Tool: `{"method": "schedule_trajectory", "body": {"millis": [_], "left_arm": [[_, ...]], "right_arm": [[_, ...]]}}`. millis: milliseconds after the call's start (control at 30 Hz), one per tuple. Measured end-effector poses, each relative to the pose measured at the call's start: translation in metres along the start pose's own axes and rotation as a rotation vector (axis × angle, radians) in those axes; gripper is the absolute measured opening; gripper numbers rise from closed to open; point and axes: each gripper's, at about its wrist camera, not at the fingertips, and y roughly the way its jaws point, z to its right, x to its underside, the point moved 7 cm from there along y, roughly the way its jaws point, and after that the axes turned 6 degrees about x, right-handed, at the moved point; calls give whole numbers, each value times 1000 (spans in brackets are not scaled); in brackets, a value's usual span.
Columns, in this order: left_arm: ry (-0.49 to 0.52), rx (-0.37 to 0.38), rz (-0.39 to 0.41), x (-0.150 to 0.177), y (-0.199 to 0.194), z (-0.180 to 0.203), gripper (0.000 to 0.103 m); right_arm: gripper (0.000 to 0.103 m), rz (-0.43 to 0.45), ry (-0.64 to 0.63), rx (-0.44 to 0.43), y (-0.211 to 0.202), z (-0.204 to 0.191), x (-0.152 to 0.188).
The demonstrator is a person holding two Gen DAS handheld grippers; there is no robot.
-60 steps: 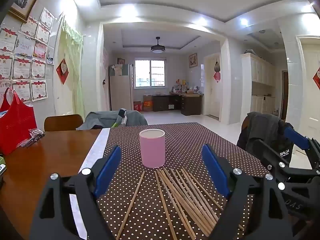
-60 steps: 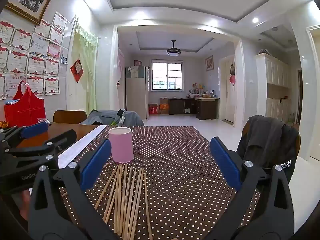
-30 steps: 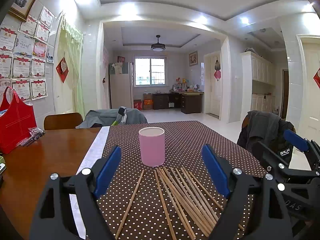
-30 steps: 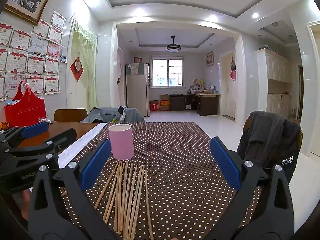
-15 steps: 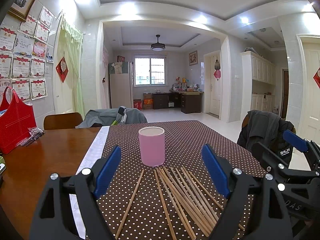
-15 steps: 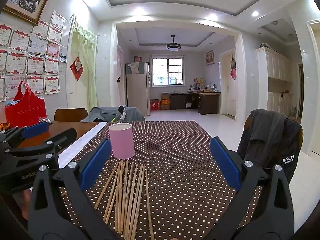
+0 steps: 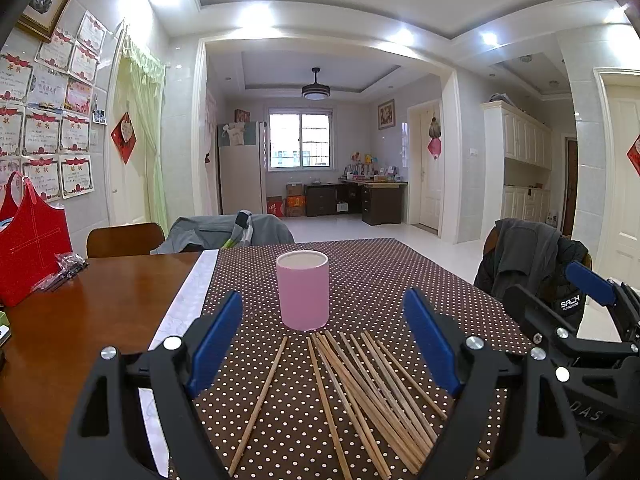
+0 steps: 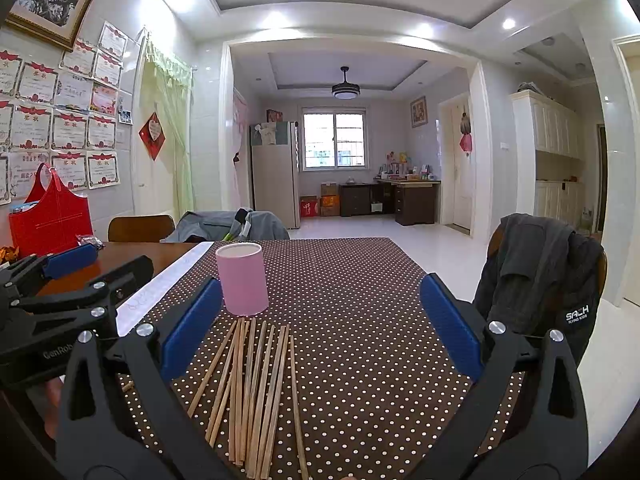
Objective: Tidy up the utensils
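The left wrist view alone shows the right gripper (image 7: 600, 320) from outside, at the right edge, with part of a word, maybe "DAS", on its body. The right wrist view alone shows the left gripper (image 8: 48, 280) from outside, at the left edge, marked "GenRob", the rest cut off.

The chopsticks (image 7: 360, 392) lie loose on the dotted cloth (image 7: 380, 280) at the near edge of the worktop (image 7: 80, 320), just short of the pink cup (image 7: 303, 295). Their long axes run from the near edge toward the cup, tips fanning together at its base; one stick (image 7: 260, 404) lies apart on the left. In the right wrist view the chopsticks (image 8: 252, 388) run nearly parallel, and the cup (image 8: 241, 284) stands upright beyond them.

Both grippers hover above the near edge, fingers (image 7: 216, 336) of the left and fingers (image 8: 450, 328) of the right spread wide, holding nothing.

A jacket (image 8: 540, 272) on the right-hand chair reads "SACH".
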Motion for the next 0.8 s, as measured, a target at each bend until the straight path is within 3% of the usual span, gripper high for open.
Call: {"method": "schedule_trajectory", "body": {"millis": [800], "left_arm": [[0, -1, -6, 7, 4, 3, 81]], "right_arm": [[97, -22, 12, 0, 2, 5, -2]]}}
